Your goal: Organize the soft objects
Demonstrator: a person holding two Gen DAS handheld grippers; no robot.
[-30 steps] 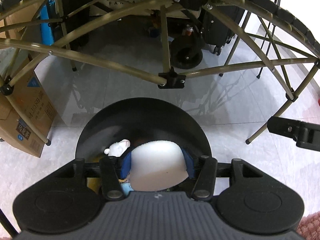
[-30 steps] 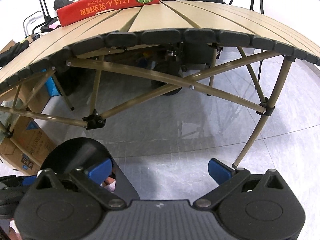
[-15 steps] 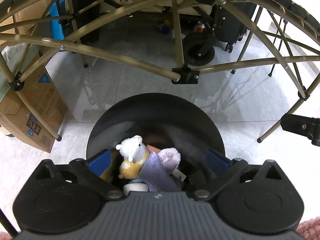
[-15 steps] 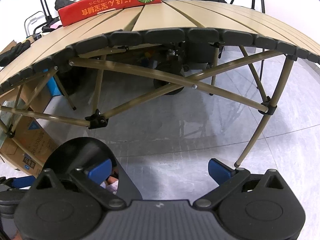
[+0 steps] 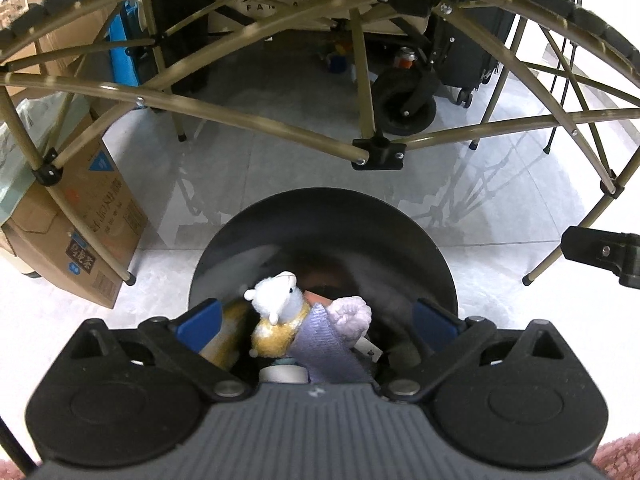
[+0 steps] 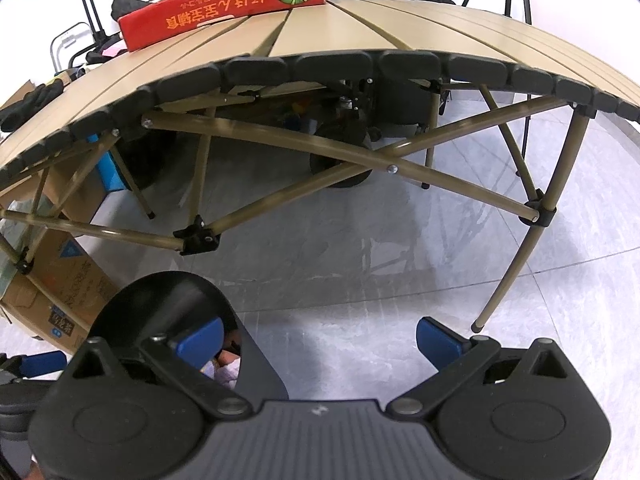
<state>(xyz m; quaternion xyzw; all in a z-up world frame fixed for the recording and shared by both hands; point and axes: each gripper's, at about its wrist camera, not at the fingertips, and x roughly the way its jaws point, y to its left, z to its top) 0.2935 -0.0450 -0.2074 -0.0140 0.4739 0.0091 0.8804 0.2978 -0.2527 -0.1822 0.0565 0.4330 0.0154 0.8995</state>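
Note:
My left gripper (image 5: 318, 322) hangs open over a round black bin (image 5: 320, 216) on the floor, and its blue pads (image 5: 200, 324) touch nothing. Inside the bin lie a white plush animal with a yellow body (image 5: 276, 300), a lilac plush (image 5: 352, 314) and a lavender cloth (image 5: 320, 344). My right gripper (image 6: 320, 338) is open and holds nothing. Its left finger is over the bin (image 6: 160, 292), and the bin's right wall stands between its fingers. Toys (image 6: 226, 372) peek out there.
A tan folding table (image 6: 360, 28) with crossed legs (image 5: 376, 152) arches over the floor beyond the bin, with a red box (image 6: 224, 12) on top. A cardboard box (image 5: 80, 240) stands at the left. A black wheel (image 5: 404, 108) and dark cases sit behind.
A second ago my left gripper was closed on a white soft object. Its jaws have since spread wide, the white object has left them, and the toys in the bin show. My right gripper has stayed still.

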